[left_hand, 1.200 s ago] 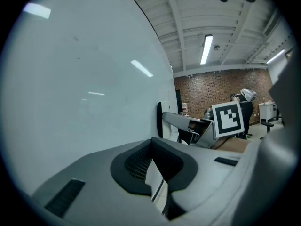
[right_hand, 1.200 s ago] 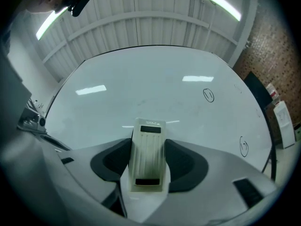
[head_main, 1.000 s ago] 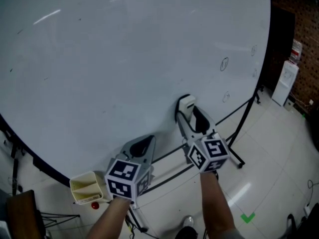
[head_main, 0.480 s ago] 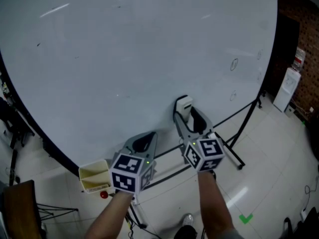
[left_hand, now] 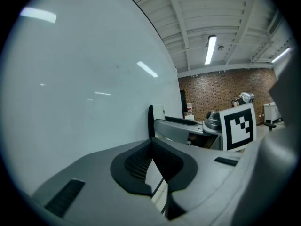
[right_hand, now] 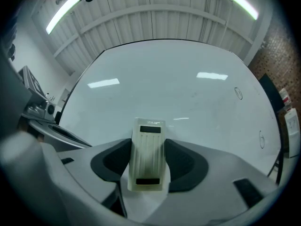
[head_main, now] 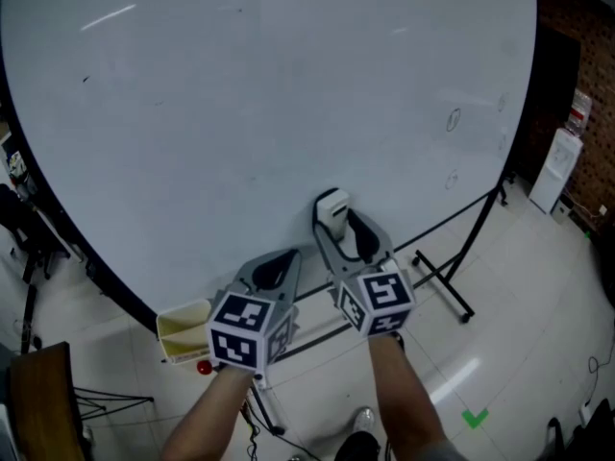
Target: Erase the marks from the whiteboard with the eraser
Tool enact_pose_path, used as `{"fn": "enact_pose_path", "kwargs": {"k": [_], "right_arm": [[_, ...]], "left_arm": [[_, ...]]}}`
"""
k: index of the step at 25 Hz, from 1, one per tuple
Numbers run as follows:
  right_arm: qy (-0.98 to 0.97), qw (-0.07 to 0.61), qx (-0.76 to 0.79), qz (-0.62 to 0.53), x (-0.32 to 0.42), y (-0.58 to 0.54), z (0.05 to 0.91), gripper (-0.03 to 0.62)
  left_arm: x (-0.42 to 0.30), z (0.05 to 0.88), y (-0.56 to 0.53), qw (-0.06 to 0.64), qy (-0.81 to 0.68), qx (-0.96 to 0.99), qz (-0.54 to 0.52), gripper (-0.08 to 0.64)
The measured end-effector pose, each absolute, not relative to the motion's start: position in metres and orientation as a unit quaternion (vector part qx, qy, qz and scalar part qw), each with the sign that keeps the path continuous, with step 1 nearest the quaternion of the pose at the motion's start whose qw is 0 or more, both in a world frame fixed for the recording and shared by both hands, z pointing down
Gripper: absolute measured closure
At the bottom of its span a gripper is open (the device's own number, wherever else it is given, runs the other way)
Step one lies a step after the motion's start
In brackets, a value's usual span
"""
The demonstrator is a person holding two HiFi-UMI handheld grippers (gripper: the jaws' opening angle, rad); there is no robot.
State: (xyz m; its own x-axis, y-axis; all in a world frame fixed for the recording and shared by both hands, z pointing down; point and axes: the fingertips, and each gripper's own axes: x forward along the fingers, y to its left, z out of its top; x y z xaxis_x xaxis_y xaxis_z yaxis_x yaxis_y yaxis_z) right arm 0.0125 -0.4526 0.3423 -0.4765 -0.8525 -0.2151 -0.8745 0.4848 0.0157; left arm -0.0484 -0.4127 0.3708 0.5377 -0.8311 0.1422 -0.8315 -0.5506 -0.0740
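A large whiteboard (head_main: 269, 94) fills most of the head view; small ring-shaped marks (head_main: 453, 119) remain near its right edge, and one mark (right_hand: 238, 93) shows in the right gripper view. My right gripper (head_main: 338, 227) is shut on a cream eraser (head_main: 332, 207), which is held against the lower part of the board; the eraser (right_hand: 148, 155) sits between the jaws. My left gripper (head_main: 274, 272) hangs just below and to the left, shut with nothing in it (left_hand: 153, 166).
A cream tray (head_main: 183, 331) with a red knob hangs at the board's lower left edge. The board's black stand legs (head_main: 442, 281) reach over the tiled floor at right. A white water dispenser (head_main: 560, 168) stands by the brick wall.
The right gripper with the eraser has slid left along the lower part of the board. The left gripper has barely shifted.
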Motion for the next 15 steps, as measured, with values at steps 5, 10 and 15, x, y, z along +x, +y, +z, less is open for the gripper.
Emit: {"fn": "enact_pose_path", "kwargs": {"k": [5,10,15], "right_arm": [[0.846,0.100,-0.522,0.052,0.053,-0.469,0.341,0.357],[0.846,0.103,-0.522,0.034,0.087,-0.485,0.340,0.357],[0.861,0.091,-0.501,0.016,0.088,-0.479,0.338,0.357]], "left_arm": [[-0.035,0.376,-0.422,0.010,-0.477,0.875,0.088,0.563],[-0.013,0.378,-0.438,0.017,-0.480,0.872,0.091,0.563],[-0.001,0.369,-0.445,0.026,-0.490,0.867,0.089,0.563]]}}
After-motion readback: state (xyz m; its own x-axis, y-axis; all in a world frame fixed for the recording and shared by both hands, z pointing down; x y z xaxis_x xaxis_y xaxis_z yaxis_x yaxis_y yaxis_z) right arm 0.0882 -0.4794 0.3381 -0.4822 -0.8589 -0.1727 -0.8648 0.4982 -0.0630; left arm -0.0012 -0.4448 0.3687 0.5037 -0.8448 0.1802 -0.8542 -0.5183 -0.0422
